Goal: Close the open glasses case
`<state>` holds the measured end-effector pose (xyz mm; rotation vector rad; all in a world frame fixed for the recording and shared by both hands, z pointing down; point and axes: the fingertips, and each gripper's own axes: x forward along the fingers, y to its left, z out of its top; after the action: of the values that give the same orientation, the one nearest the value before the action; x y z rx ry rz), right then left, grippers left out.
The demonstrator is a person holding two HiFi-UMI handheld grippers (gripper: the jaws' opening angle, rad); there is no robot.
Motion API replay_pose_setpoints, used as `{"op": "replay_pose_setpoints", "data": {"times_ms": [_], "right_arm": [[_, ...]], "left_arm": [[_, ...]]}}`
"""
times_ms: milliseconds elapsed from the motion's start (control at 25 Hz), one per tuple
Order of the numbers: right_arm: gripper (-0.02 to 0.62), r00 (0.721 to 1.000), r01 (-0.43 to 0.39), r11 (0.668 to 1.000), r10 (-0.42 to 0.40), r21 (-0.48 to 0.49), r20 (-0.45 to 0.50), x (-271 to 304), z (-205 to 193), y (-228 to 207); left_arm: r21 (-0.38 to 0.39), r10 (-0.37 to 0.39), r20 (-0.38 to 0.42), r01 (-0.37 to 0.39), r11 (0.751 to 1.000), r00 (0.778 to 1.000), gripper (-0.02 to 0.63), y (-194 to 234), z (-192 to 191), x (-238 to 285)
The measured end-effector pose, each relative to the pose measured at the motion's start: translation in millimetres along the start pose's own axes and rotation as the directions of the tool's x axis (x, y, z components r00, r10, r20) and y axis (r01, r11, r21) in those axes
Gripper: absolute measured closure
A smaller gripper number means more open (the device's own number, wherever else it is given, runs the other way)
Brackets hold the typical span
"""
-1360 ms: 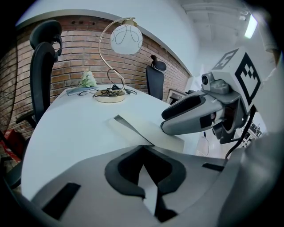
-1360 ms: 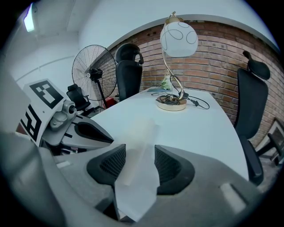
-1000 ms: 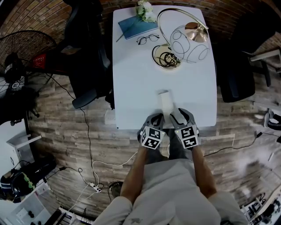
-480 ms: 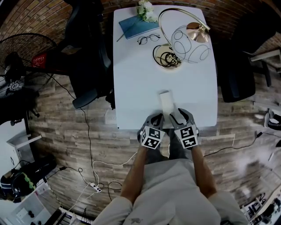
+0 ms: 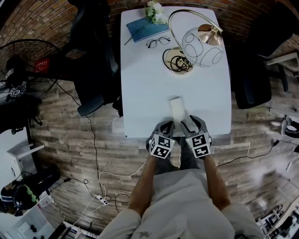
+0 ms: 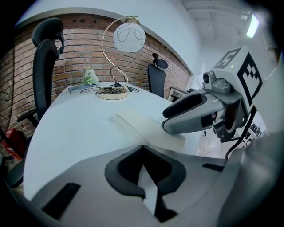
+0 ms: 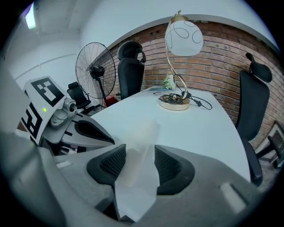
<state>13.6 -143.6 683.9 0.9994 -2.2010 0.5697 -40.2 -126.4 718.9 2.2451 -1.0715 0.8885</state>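
Note:
The white glasses case (image 5: pixel 176 107) lies lengthwise near the front edge of the white table (image 5: pixel 140 93). In the right gripper view its pale flap (image 7: pixel 137 150) rises between the two dark pads and fills the gap, so my right gripper (image 5: pixel 187 121) (image 7: pixel 140 153) looks shut on it. My left gripper (image 5: pixel 167 124) (image 6: pixel 142 148) rests just left of the case with its pad tips meeting and nothing held. From the left gripper view the case (image 6: pixel 146 126) lies flat, with the right gripper (image 6: pixel 186 113) over its near end.
At the table's far end stand a gold lamp with a white globe (image 5: pixel 200 41), its round base (image 5: pixel 177 59), eyeglasses (image 5: pixel 157 41), a blue notebook (image 5: pixel 144 29) and flowers (image 5: pixel 155 11). Black chairs (image 5: pixel 96 56) (image 5: pixel 252 70) flank the table. A fan (image 5: pixel 25 56) stands at left.

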Motion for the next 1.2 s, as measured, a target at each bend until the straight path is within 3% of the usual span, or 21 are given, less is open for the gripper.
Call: {"op": "replay_pose_setpoints", "data": {"times_ms": [320, 600, 840, 1200], "right_arm": [[0.388, 1.0, 0.009, 1.0, -0.008, -0.008, 0.023, -5, 10, 2], [0.388, 0.994, 0.042, 0.999, -0.04, -0.015, 0.103, -24, 42, -1], [0.388, 0.981, 0.08, 0.997, -0.076, -0.013, 0.181, -49, 69, -3], [0.388, 0.942, 0.171, 0.985, -0.161, -0.007, 0.293, -90, 106, -5]], "left_arm": [[0.004, 0.022, 0.035, -0.022, 1.0, 0.999, 0.601, 9, 10, -12], [0.012, 0.055, 0.136, -0.057, 0.998, 0.989, 0.601, 23, 42, -41], [0.031, 0.071, 0.231, -0.08, 0.996, 0.97, 0.601, 29, 76, -69], [0.059, 0.055, 0.376, -0.083, 0.995, 0.925, 0.601, 26, 123, -113]]}}
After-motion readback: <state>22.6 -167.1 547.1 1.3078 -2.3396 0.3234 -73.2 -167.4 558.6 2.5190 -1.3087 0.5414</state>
